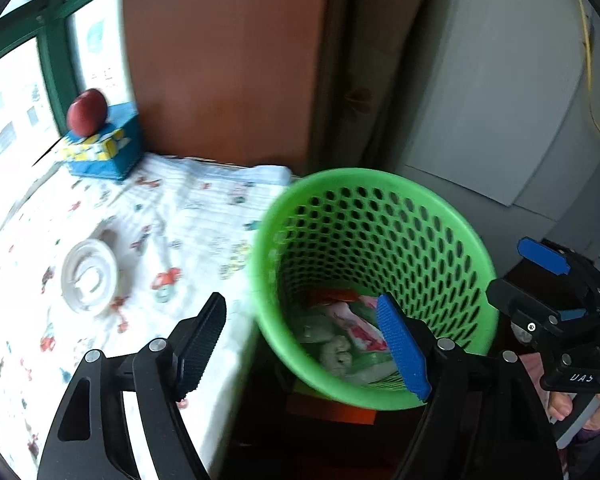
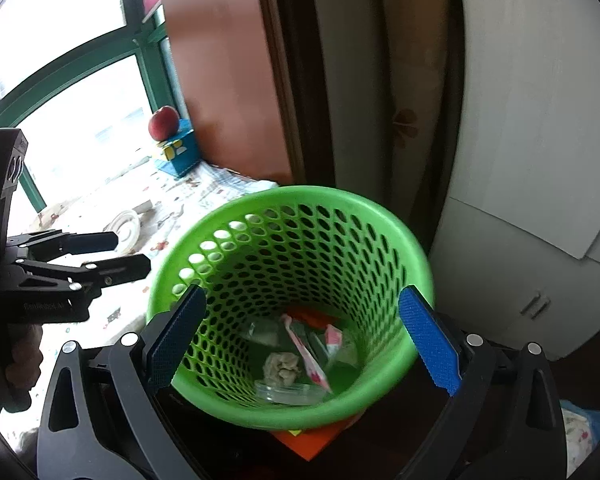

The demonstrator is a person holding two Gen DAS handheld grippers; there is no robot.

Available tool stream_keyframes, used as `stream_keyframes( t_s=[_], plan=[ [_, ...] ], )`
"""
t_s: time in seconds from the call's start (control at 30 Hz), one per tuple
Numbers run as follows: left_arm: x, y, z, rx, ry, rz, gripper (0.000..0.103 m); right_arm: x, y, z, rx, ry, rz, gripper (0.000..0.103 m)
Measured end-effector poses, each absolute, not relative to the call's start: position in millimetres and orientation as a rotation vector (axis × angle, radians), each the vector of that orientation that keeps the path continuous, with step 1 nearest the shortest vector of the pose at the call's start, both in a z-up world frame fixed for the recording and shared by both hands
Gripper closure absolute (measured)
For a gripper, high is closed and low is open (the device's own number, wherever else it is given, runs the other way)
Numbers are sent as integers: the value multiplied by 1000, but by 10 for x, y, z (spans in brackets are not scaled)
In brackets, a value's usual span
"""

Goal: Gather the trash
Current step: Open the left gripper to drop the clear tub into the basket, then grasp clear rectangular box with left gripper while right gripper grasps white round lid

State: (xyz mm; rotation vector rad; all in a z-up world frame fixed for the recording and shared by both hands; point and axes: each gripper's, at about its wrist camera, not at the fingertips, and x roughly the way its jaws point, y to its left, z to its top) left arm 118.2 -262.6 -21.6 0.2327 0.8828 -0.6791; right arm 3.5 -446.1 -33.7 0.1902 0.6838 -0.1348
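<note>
Both grippers over green bin, nothing held.
Left wrist view: left gripper [image 1: 304, 348] fingers spread, empty; green basket [image 1: 374, 280] right of the table [image 1: 180, 216], trash [image 1: 340, 344] inside. Right wrist view: right gripper [image 2: 302, 338] fingers spread wide at the basket [image 2: 292, 300] rim; crumpled paper [image 2: 281, 368] and wrappers [image 2: 312, 356] on its bottom.

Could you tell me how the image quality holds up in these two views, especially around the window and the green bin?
Left wrist view: the window is blown out white, and the green bin rim and patterned cloth are motion-smeared. Right wrist view: the window glares too, washing out the cloth; the bin is sharper. Both show fisheye bending and dark corners.
</note>
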Motion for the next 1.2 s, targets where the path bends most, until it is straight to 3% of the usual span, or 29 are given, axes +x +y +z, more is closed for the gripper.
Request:
stream_keyframes(
  t_s=[0.67,1.2],
  plan=[
    [1933,-877,-309,139,899,-290,22,873,-3406,-354,135,727,96,7],
    [2748,-22,-855,112,982,-149,14,1532,-2797,-524,117,778,197,7]
  ],
)
